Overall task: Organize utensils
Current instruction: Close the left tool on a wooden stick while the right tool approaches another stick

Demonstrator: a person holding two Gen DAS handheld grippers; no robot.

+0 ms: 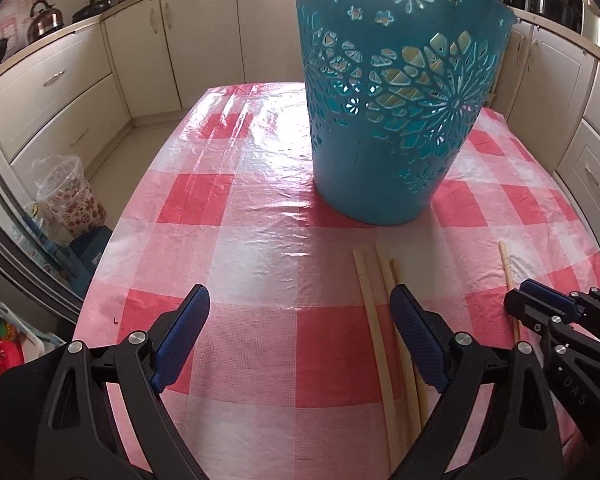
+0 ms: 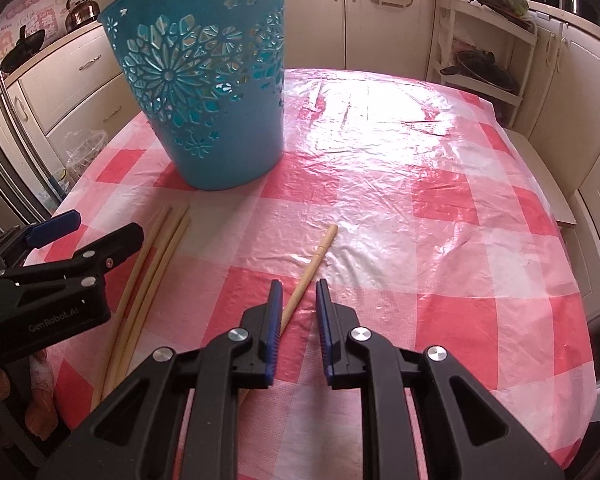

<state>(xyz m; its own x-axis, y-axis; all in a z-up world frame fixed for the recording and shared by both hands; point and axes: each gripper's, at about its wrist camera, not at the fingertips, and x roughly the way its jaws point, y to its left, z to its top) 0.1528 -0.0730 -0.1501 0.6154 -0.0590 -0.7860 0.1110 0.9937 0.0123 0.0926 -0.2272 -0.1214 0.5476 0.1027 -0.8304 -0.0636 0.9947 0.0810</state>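
Observation:
A teal cut-out basket (image 1: 396,100) (image 2: 216,92) stands upright on the red-and-white checked tablecloth (image 1: 260,184). Three pale chopsticks (image 1: 374,320) (image 2: 156,264) lie side by side in front of it. My left gripper (image 1: 300,300) (image 2: 100,230) is wide open and low over the cloth, its right finger just over those three chopsticks. A single chopstick (image 2: 314,258) (image 1: 507,272) lies apart on the cloth. My right gripper (image 2: 299,294) (image 1: 540,308) hovers over its near half with the jaws narrowly apart. The stick runs under the left finger and the pads do not press on it.
Cream kitchen cabinets (image 1: 60,92) ring the table. A kettle (image 1: 44,20) sits on the left counter and a white rack (image 2: 484,60) stands at the back right. A lined flower-print bin (image 1: 70,196) is on the floor to the left. The table edge curves close on the right (image 2: 580,320).

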